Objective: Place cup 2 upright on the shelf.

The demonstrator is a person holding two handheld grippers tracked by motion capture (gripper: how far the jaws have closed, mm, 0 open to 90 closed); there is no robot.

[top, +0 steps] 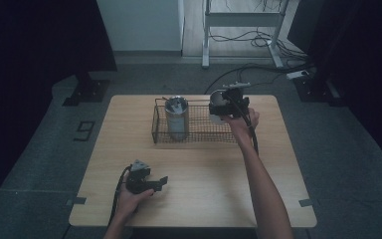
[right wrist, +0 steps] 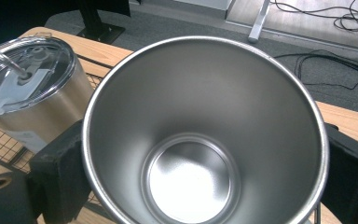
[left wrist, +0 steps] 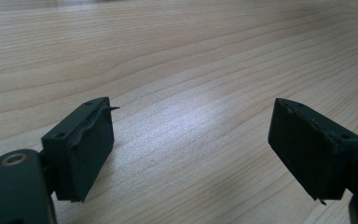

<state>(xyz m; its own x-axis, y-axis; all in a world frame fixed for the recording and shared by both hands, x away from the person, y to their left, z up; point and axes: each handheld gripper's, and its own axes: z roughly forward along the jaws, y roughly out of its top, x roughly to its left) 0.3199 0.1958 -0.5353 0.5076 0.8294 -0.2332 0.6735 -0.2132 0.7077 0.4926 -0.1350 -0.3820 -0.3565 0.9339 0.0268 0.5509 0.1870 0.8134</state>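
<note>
Over the wire basket, right gripper point(top: 218, 110): clenched on an open steel cup point(right wrist: 205, 135); its two black jaws press the cup's outer wall from either side, just below the rim; the cup stands upright with its shiny, bare inside facing the camera in the right gripper view
Steel cup's place point(top: 217, 104): held in the air at the right part of the wire basket point(top: 199, 134), near the table's far edge; whether its base touches the basket floor cannot be told
Right hand point(top: 241, 122): wrapped around the gripper body; the forearm reaches in from the bottom edge; a black cable trails down beside the wrist
Lidded tumbler point(top: 176, 117): stands upright inside the left part of the basket, well apart from the held cup in the high view; a clear lid point(right wrist: 25, 70) covers it
Left gripper point(top: 151, 185): jaws stand apart with nothing between them; only bare wood grain shows in the gap in the left gripper view; it rests low on the near left of the table
Left hand point(top: 129, 198): grips the gripper body from below
Table point(top: 129, 144): light wood; carries the basket at the back centre
Floor point(top: 40, 149): grey carpet, with cables lying beyond the table
</note>
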